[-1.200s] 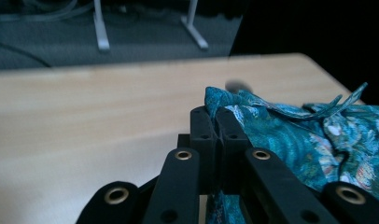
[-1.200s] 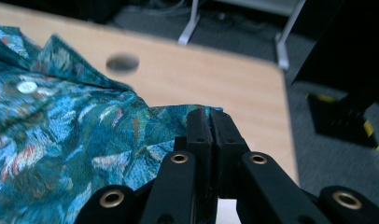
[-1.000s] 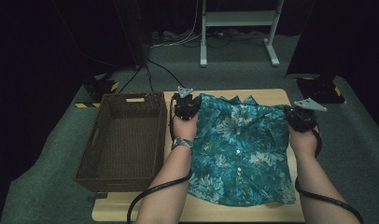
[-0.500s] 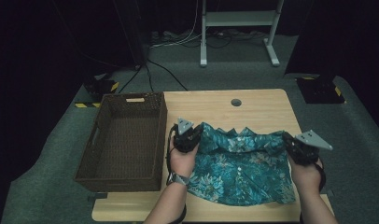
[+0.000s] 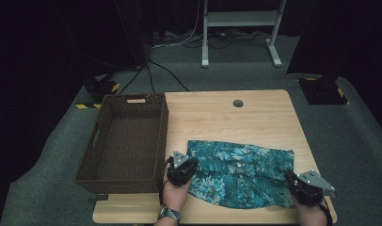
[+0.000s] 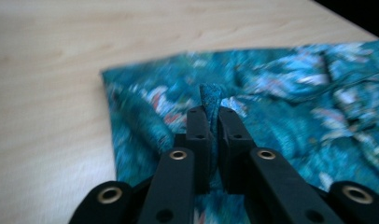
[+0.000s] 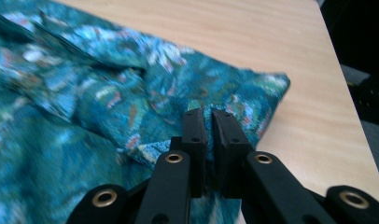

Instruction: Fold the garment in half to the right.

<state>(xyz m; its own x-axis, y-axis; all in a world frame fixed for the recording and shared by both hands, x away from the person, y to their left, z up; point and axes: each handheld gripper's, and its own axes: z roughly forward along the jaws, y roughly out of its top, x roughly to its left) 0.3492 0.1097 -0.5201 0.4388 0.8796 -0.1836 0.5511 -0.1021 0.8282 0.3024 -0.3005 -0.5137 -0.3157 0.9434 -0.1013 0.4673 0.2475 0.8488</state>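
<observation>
The work in hand is the folding of a teal, floral-patterned fabric shirt [image 5: 241,172], which lies doubled over on the near half of the pale wooden table [image 5: 226,113], just beside the basket. Judged from the lie of the cloth, the far edge is brought down over the near part and the fold is at the point of being laid.

The left gripper [image 5: 182,170] pinches a raised tuck of the cloth at the shirt's left edge; in the left gripper view its jaws stand almost together with the fabric between them [image 6: 210,100]. The right gripper [image 5: 303,186] holds the right edge likewise, jaws nearly closed on a fold of cloth [image 7: 201,112].

The next move, in my judgement, calls for setting both held edges flat and square, then letting go without dragging the upper layer askew.

A dark brown rectangular woven wicker basket [image 5: 125,141] stands empty on the left, touching the table's left side and close to the left hand. A round cable hole [image 5: 237,103] sits in the far tabletop, well clear. Nothing obstructs the fold itself.
</observation>
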